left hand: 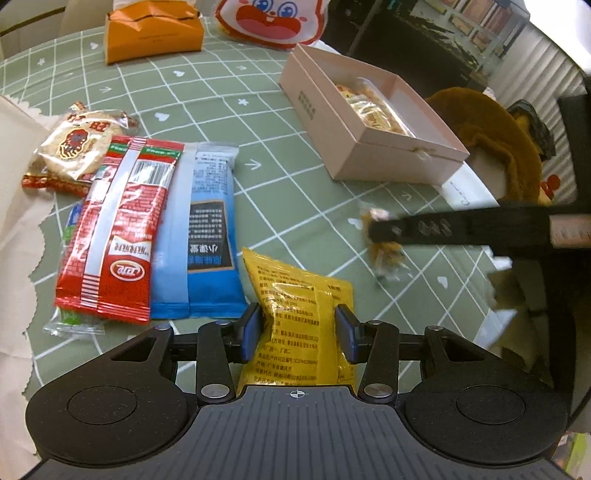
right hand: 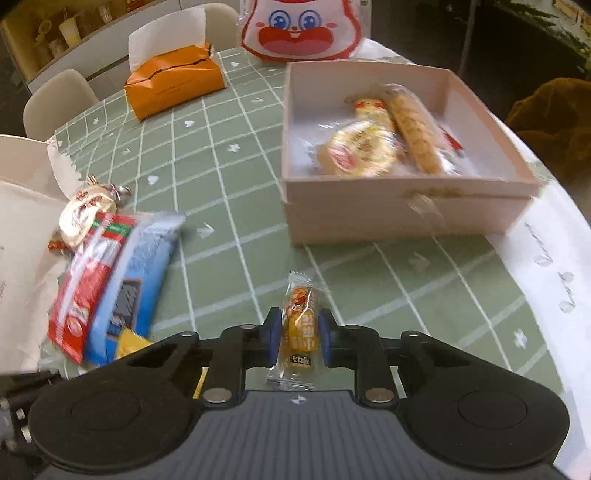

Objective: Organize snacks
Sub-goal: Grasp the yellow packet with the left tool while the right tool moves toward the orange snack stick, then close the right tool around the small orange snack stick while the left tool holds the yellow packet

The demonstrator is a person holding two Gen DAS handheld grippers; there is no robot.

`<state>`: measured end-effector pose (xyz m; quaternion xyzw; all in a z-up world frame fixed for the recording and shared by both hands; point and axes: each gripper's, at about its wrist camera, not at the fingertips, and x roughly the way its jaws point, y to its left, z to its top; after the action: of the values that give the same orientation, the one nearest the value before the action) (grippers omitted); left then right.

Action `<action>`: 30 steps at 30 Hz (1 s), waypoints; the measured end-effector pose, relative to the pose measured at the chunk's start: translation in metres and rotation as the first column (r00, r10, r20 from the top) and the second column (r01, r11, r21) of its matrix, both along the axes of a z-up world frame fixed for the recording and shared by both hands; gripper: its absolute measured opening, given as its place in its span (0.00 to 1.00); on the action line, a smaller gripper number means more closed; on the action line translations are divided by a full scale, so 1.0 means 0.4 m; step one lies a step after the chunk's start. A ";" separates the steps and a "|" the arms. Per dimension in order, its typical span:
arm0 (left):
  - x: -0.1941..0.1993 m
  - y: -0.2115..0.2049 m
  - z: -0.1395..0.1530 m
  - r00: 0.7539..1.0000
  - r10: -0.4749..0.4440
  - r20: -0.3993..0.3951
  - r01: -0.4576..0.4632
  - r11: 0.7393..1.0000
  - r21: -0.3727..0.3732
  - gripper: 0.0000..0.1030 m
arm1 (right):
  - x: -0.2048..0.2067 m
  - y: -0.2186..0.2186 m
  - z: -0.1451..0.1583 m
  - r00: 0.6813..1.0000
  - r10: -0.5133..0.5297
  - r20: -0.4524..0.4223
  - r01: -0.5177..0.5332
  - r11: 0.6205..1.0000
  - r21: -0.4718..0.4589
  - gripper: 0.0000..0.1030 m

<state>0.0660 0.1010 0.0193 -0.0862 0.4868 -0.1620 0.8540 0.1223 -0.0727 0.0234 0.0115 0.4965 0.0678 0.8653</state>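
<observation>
Left wrist view: the left gripper (left hand: 300,332) grasps a yellow packet (left hand: 295,317), its blue pads (left hand: 252,330) pressing the crumpled foil on both sides. Right wrist view: the right gripper (right hand: 299,338) is clenched on a small orange candy (right hand: 300,325) in clear wrap, the pads touching it on either side, just above the green grid tablecloth (right hand: 221,184).

The pink box (right hand: 406,214) serves as the landmark. It stands open near the table's right edge and already holds two wrapped round crackers (right hand: 360,151) and a wrapped biscuit roll (right hand: 412,129). The candy is held in front of the box's near wall, well short of it. The yellow packet lies nearer still and to the box's left.

Left of the box, well apart from it, lie a blue bar (left hand: 207,236) and a red packet (left hand: 114,229), side by side and touching. A round cracker pack (left hand: 79,144) sits just beyond the red packet, partly under it. White paper (left hand: 14,221) borders this group on the side away from the box.

Beyond the box, a cartoon-face bag (right hand: 299,33) stands just behind its far wall. An orange tissue pack (right hand: 173,85) lies farther left on the cloth. A brown plush toy (left hand: 491,136) rests to the box's right.
</observation>
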 end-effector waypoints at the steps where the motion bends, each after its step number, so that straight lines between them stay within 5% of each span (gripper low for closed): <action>1: -0.002 -0.004 0.000 1.000 -0.004 0.001 0.004 1.000 0.001 0.47 | -0.013 -0.011 -0.001 1.000 -0.006 -0.001 0.006 1.000 -0.010 0.21; 9: -0.010 -0.048 -0.009 0.999 -0.046 0.015 0.046 0.999 0.025 0.49 | -0.118 -0.109 -0.009 0.998 -0.063 0.016 0.064 0.995 -0.076 0.21; 23: -0.006 -0.097 -0.009 0.996 -0.091 0.009 0.090 0.995 0.040 0.50 | -0.193 -0.122 -0.054 0.991 -0.112 0.068 0.117 0.990 -0.076 0.70; 30: -0.009 -0.094 -0.008 0.998 -0.067 -0.020 0.067 0.998 0.015 0.47 | -0.209 -0.134 -0.066 0.990 -0.107 0.095 0.114 0.991 -0.070 0.83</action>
<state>0.0626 0.0634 0.0162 -0.0648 0.4990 -0.1860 0.8439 0.0388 -0.1261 -0.0028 0.0036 0.4575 0.0014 0.8892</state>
